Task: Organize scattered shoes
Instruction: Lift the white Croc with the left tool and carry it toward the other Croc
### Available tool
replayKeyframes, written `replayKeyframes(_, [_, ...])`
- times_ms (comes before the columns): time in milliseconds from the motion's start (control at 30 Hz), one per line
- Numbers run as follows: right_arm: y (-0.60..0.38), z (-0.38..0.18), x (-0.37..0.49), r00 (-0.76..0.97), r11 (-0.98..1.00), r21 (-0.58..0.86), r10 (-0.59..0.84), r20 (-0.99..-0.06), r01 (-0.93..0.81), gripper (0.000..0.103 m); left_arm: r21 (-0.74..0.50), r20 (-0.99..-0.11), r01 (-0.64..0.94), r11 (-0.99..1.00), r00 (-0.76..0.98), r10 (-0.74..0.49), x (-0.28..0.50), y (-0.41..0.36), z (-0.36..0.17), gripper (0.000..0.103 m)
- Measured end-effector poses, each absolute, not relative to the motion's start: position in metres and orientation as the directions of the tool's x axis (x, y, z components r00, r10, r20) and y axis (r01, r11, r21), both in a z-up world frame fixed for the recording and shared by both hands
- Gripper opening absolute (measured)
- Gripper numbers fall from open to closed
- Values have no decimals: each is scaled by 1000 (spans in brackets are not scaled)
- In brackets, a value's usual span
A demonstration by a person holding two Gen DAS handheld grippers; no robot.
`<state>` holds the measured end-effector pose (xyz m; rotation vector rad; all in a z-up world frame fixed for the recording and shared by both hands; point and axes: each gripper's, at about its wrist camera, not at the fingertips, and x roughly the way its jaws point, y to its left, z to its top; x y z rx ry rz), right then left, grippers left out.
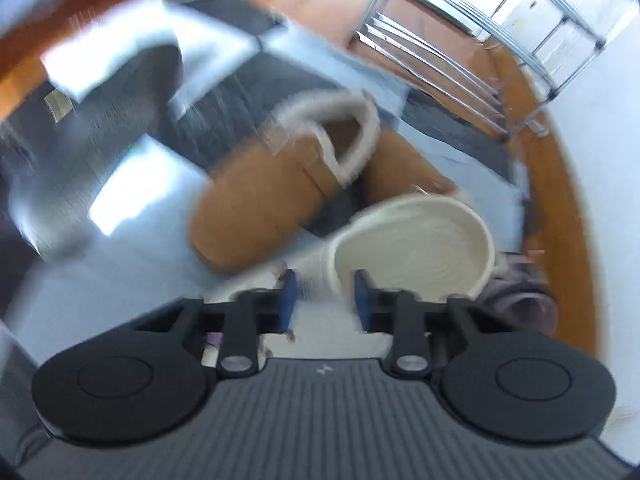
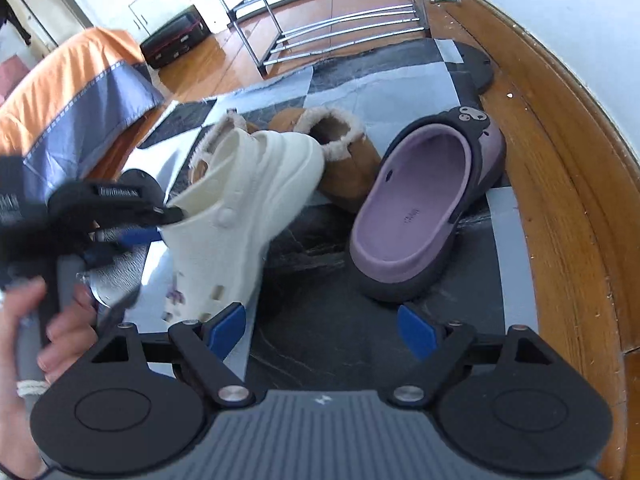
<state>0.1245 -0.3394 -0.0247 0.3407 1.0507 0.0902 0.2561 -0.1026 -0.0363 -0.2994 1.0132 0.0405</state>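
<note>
A: On the mat (image 2: 400, 80), 3 shoes lie loose; rack (image 2: 340, 20) empty?
B: Yes. Left gripper (image 2: 160, 220) clamps white clog (image 2: 240, 208) heel; right gripper (image 2: 320, 328) gapes above purple clog (image 2: 420, 208).

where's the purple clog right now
In the right wrist view, the purple rubber clog with dark trim sits right of centre on the checkered rug, just right of a tan fleece-lined slipper, near the wooden floor's edge.
</note>
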Motion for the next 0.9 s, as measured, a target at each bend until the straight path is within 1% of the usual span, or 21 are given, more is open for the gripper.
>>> replayKeyframes(67, [-340,-25,124,497,941,323,236,-835,96,84,-234,-845,-151,961,520,-124,252,-109,-41,18])
replayKeyframes(133, [-340,-24,124,497,937,334,244,-832,98,84,-231,-841,-131,964,525,-130,248,-112,-43,22])
replayKeyframes(167, [-339,-23,124,497,937,335,246,-832,97,84,-229,-845,-127,965,517,-133,249,-111,-43,33])
replayKeyframes(200, [-339,-23,124,497,937,336,248,-832,96,84,-223,-874,-152,963,468,-128,251,-109,-49,55])
replayKeyframes(233, [-338,-22,124,498,937,335,247,-831,95,84,-238,-890,-175,956,434,-142,253,-105,-57,64])
replayKeyframes(267, [-337,-23,124,497,938,334,246,-833,96,85,-255,-901,-197,947,403,-159,256,-101,-65,68])
replayKeyframes(300, [-336,-23,124,495,938,333,244,-834,98,85,-268,-898,-206,941,407,-166,255,-99,-68,58])
replayKeyframes(333, [-336,-24,124,494,938,333,243,-835,100,85,-261,-879,-191,946,451,-152,252,-99,-65,47])
replayKeyframes(367, [-335,-25,124,491,936,335,244,-836,105,85,-250,-855,-171,953,500,-135,249,-99,-60,29])
replayKeyframes(400, [-334,-26,125,487,935,337,245,-838,109,85,-185,-842,-137,973,532,-85,247,-106,-55,21])
replayKeyframes(467, [-333,-29,126,483,935,339,251,-839,105,85,-99,-838,-105,990,545,-26,241,-115,-54,16])
replayKeyframes(500, [-332,-30,126,481,935,339,252,-840,102,85,-57,-835,-91,994,550,2,238,-120,-53,17])
replayKeyframes(633, [-332,-37,125,476,939,326,239,-846,107,85,13,-797,-61,998,602,47,221,-118,-54,16])
replayKeyframes(800, [-333,-40,123,462,940,322,236,-855,115,85,-53,-800,-110,993,600,24,216,-90,-50,16])
replayKeyframes(867, [-333,-40,124,460,939,322,236,-856,118,85,-105,-782,-79,991,623,-34,208,-78,-40,17])
replayKeyframes(900, [-333,-40,125,459,938,324,238,-856,119,85,-115,-769,-75,991,638,-41,202,-72,-34,17])
